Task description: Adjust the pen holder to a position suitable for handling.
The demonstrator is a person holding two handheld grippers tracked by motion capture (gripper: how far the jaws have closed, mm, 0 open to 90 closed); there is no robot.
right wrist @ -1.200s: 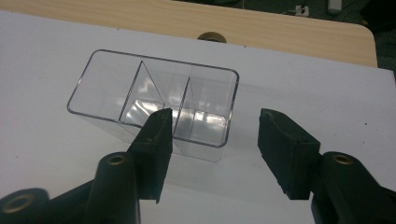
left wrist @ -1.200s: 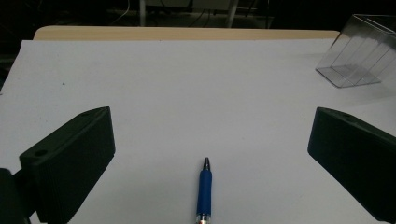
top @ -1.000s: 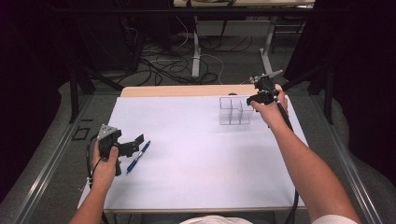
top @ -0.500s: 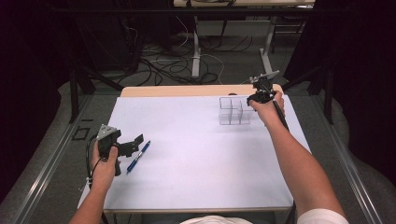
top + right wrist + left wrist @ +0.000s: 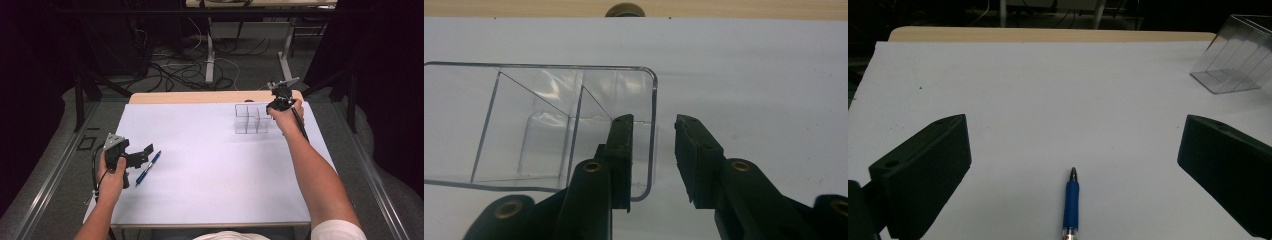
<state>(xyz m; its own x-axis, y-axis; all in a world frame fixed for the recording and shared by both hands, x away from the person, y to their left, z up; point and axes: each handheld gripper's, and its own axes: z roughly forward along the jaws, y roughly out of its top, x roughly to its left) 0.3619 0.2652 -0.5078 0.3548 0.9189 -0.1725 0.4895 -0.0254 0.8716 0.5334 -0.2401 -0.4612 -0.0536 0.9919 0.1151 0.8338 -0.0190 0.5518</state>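
Note:
A blue pen [image 5: 148, 167] lies on the white table cover [image 5: 215, 170] at the left. My left gripper [image 5: 145, 155] is held just beside it. In the left gripper view the pen [image 5: 1071, 205] points away between the wide-apart jaws of the left gripper [image 5: 1073, 122], which is open and touching nothing. A clear divided box [image 5: 251, 119] stands at the back right. My right gripper [image 5: 275, 102] is at its right end. In the right gripper view my right gripper [image 5: 654, 122] straddles the clear box's [image 5: 539, 125] end wall, one jaw inside, one outside, with gaps either side.
The wooden back edge of the table [image 5: 200, 96] runs behind the white cover. A small dark round object [image 5: 624, 10] sits on that edge behind the box. Cables lie on the floor [image 5: 200, 65] beyond the table.
My right gripper has edged slightly closer to the clear box. The left gripper and the pen have stayed put.

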